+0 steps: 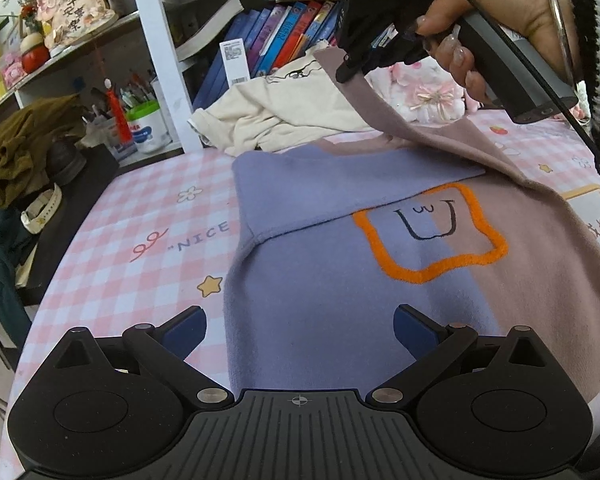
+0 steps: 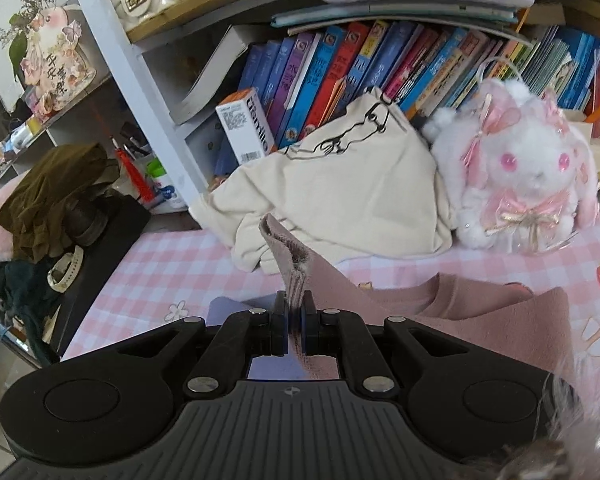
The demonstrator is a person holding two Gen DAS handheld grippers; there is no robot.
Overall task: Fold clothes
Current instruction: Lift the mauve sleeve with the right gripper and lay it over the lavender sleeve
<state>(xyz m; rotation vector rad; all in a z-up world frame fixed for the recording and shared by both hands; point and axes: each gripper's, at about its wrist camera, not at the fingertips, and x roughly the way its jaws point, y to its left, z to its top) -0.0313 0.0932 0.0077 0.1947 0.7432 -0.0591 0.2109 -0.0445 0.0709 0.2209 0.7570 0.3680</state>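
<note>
Two grippers work a sweater [image 1: 340, 272] lying flat on the checked table [image 1: 148, 216]: right gripper [image 2: 296, 312] pinches the mauve sleeve [image 2: 288, 264], lifted above the chest; left gripper [image 1: 300, 328] hovers unclenched, nearest the hem

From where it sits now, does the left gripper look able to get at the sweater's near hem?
Probably yes. The left gripper is open just above the sweater with nothing between; the right gripper only pinches the far mauve sleeve.

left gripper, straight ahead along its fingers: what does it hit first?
Probably the sweater: the open left gripper points over its purple half toward the folded sleeve. Height above the cloth is unclear.
</note>
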